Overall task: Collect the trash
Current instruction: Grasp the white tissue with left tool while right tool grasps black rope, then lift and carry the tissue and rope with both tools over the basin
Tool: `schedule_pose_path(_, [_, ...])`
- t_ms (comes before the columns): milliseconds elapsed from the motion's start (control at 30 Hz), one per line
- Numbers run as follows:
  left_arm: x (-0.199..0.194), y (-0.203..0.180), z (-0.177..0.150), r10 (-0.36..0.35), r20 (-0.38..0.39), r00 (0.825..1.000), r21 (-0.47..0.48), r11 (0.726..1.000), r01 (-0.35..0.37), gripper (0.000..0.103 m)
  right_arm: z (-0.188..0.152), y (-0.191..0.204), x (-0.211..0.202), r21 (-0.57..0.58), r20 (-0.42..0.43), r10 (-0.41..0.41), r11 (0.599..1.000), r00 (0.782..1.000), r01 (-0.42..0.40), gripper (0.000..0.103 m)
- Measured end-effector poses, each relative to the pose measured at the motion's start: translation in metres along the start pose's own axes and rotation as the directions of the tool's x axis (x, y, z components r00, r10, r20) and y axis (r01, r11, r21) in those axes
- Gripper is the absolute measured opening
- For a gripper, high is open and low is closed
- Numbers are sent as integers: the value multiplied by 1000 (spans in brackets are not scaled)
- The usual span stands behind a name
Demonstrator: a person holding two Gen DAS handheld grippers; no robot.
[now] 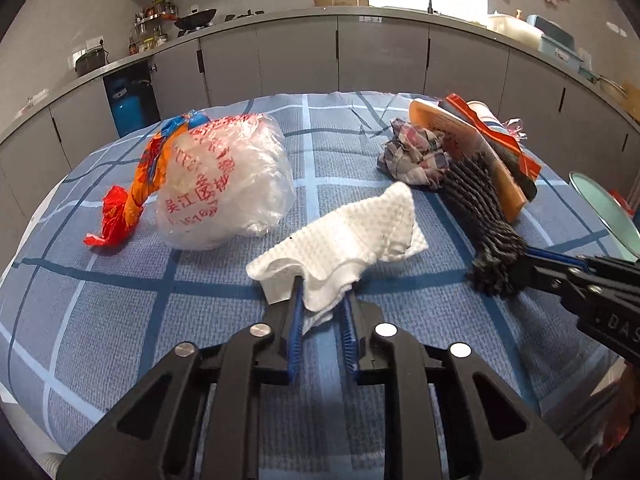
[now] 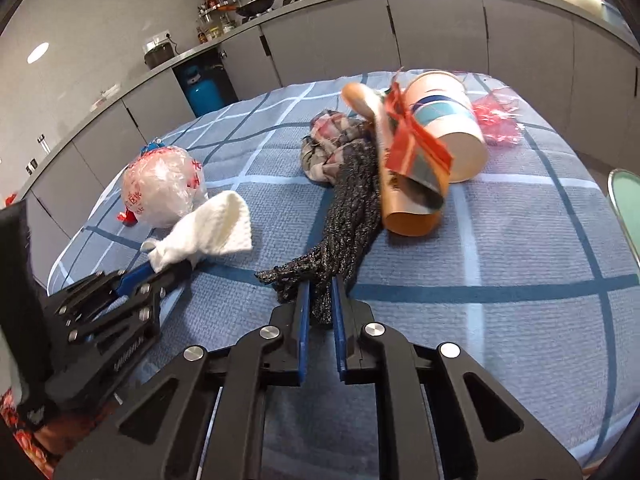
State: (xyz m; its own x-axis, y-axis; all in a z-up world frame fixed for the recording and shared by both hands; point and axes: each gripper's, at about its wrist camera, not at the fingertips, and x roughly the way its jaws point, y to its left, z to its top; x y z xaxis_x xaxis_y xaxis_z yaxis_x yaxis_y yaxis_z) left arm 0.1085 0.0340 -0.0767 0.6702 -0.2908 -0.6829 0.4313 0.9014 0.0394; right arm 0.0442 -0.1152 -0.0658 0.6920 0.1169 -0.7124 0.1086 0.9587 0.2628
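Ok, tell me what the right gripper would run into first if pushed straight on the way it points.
The right gripper is already shut on the near end of the dark knitted cloth. Pushed on, it would bunch that cloth first, then probably meet the orange tube lying beside it; depth there is unclear.

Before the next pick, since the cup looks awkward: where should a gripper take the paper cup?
Probably by the rim of its open mouth, coming from the near right. The paper cup lies on its side with the mouth facing the camera; wrappers crowd its left, while its right side is clear, one finger could slip inside.
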Motion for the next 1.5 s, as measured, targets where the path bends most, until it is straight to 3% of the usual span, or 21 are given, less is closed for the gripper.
schedule_pose_path(267, [-9, -4, -1, -17, 9, 1000, -40, 999, 17, 7, -14, -17, -23, -36, 9, -27, 999, 1000, 28, 11])
schedule_pose_path(367, [-16, -11, -4, -42, -3, 999, -64, 997, 41, 7, -17, -23, -31, -62, 15, -87, 994, 996, 88, 11])
schedule_pose_path(433, [-18, -22, -5, -52, -9, 999, -55, 997, 51, 8, -18, -28, -33, -59, 14, -110, 992, 994, 110, 19])
schedule_pose_path(467, [-18, -27, -4, -44, -13, 999, -41, 998, 43, 9, -19, -32, -37, -50, 24, -114, 992, 993, 115, 35])
schedule_pose_path(533, [-17, -34, -5, -35, -11, 999, -23, 999, 35, 15, -20, -35, -43, -28, 50, -114, 993, 992, 115, 54])
schedule_pose_path(567, [-17, -36, -5, -31, -14, 999, -16, 999, 31, 32, -21, -37, -47, -13, 63, -108, 994, 992, 109, 56])
schedule_pose_path(600, [-18, -38, -6, -26, -7, 1000, -9, 1000, 26, 56, -21, -38, -49, -5, 68, -106, 994, 992, 107, 56])
schedule_pose_path(633, [-22, -36, -6, -17, 12, 1000, -8, 1000, 17, 62, -21, -38, -51, 1, 72, -107, 994, 992, 107, 57])
schedule_pose_path(767, [-28, -32, -1, -1, 51, 999, 24, 1000, 0, 67, -17, -38, -50, 22, 82, -93, 996, 992, 91, 59])
schedule_pose_path(867, [-21, -28, 7, -46, 39, 998, 72, 996, 43, 82, -10, -33, -42, 28, 74, -92, 996, 993, 90, 59])
schedule_pose_path(967, [-9, -33, 14, -82, 19, 996, 153, 985, 78, 85, -4, -31, -28, 44, 46, -82, 996, 996, 80, 58])
schedule_pose_path(1033, [-2, -38, 15, -112, -6, 994, 192, 975, 111, 85, 0, -32, -19, 65, 20, -54, 997, 998, 52, 54])
schedule_pose_path(1067, [2, -39, 15, -115, -26, 993, 202, 972, 117, 83, 2, -33, -14, 71, 7, -46, 996, 999, 45, 43])
schedule_pose_path(1167, [9, -43, 8, -128, -60, 990, 204, 969, 137, 59, 3, -33, -8, 58, -10, -33, 998, 999, 34, 26])
schedule_pose_path(1200, [10, -44, 6, -128, -60, 990, 198, 971, 137, 50, 3, -33, -8, 44, -10, -32, 999, 999, 33, 25])
schedule_pose_path(1300, [6, -46, -2, -106, -31, 994, 185, 977, 110, 36, 1, -33, -12, 26, 1, -27, 999, 1000, 27, 21])
schedule_pose_path(1500, [0, -40, 1, -78, -17, 997, 54, 995, 79, 28, -10, -34, -26, 11, 20, -43, 999, 999, 43, 19])
